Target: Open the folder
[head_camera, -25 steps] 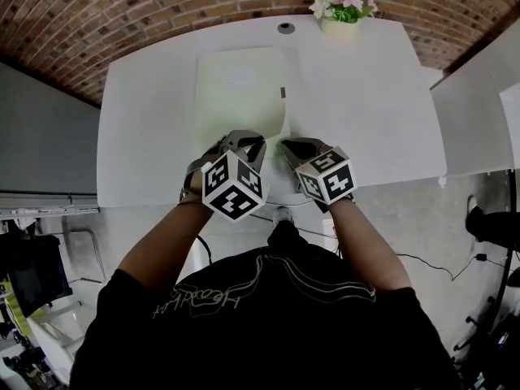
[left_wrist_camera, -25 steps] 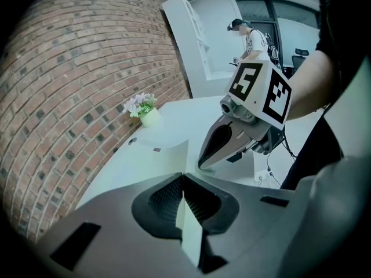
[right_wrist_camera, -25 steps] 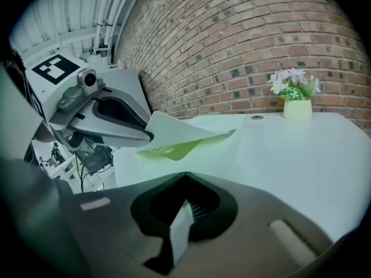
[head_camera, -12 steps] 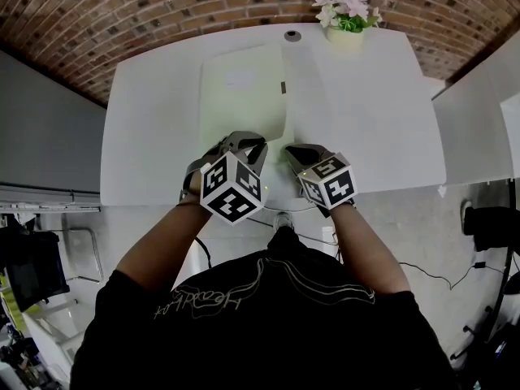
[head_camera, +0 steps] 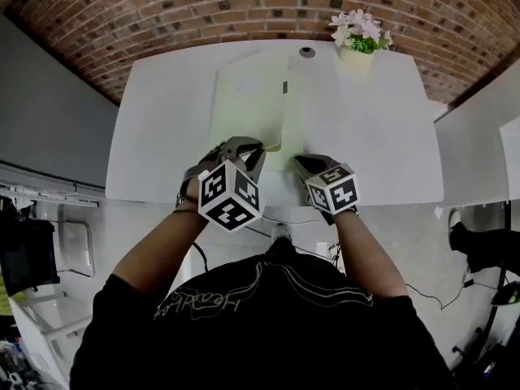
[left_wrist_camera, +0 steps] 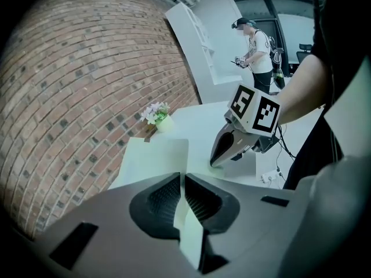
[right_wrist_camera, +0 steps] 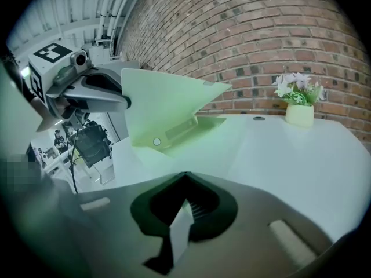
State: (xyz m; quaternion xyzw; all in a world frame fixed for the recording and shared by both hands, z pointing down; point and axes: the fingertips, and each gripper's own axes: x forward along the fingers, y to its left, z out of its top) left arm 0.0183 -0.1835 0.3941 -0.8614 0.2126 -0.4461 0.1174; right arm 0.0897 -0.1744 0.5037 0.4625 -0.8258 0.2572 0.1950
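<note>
Jaws, left gripper's, opening on folder

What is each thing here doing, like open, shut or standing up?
Folder: partly open, lying on the table.
Cover: lifted at its near corner.
Left claw: pinching the cover's corner; its jaws have just been opening slightly.
Right claw: shut on a thin sheet at the folder's near edge.
Flowers: upright in their pot.
</note>
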